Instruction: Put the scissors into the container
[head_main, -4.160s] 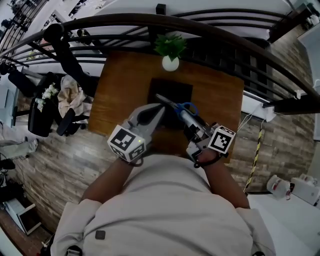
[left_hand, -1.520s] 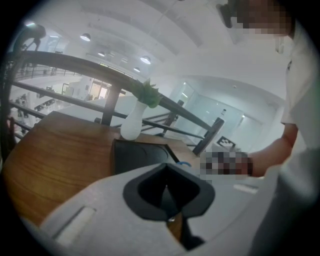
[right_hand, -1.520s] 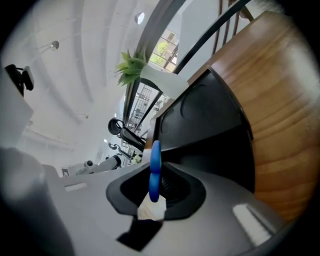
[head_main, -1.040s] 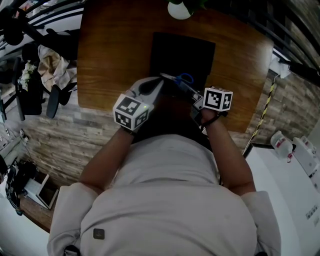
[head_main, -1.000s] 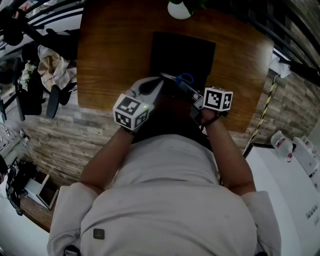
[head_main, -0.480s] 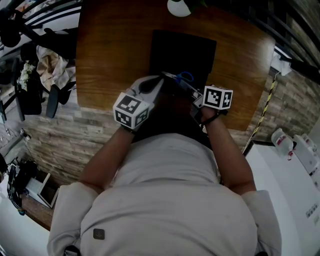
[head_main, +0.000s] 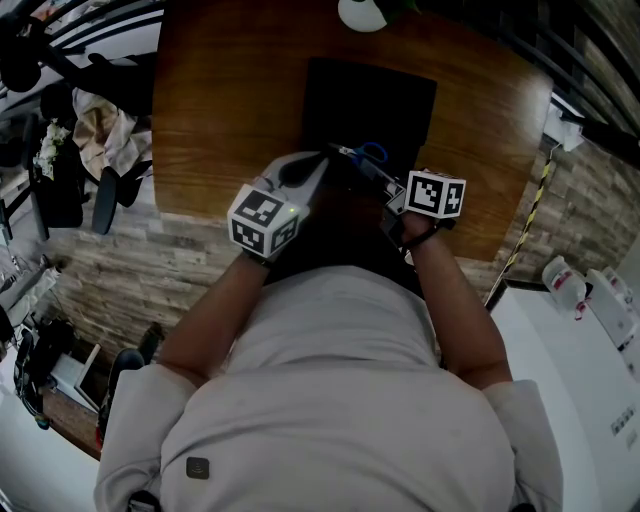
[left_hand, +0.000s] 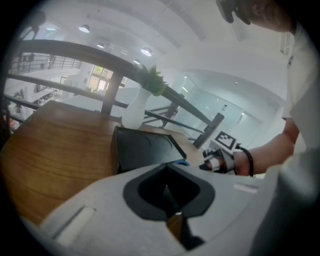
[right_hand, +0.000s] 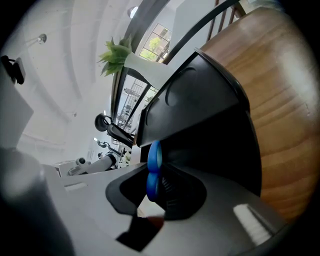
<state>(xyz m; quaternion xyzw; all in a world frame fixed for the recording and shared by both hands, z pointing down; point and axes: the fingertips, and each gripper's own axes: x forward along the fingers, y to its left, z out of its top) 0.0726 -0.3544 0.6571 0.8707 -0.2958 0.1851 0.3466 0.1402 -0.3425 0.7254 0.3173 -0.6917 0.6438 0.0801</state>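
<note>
**Container** (head_main: 366, 100): black, rectangular, open-topped, lying on the wooden table (head_main: 225, 110) towards its far side. I make out only its dark moulded floor inside.

**Scissors** (right_hand: 153, 159): blue-handled, not in the container. They are held in the air above its near rim, blades pointing left towards the other tool.

**Right gripper** (head_main: 386, 188): narrow grip with the blue handles between the jaws. The jaws are easing open, but the pads are on the handles.

**Left gripper** (left_hand: 167, 168): jaws brought together at the tips, with nothing clamped that I can see. It sits just left of the scissors' point, near the container's front-left corner.

**White vase** (head_main: 362, 14): holds a green plant (left_hand: 151, 80) and stands at the table's far edge, just beyond the container.

**Room**: bare wood to the left and right of the container. The table's near edge runs under both grippers. A dark railing (left_hand: 75, 50) curves behind the far edge.
</note>
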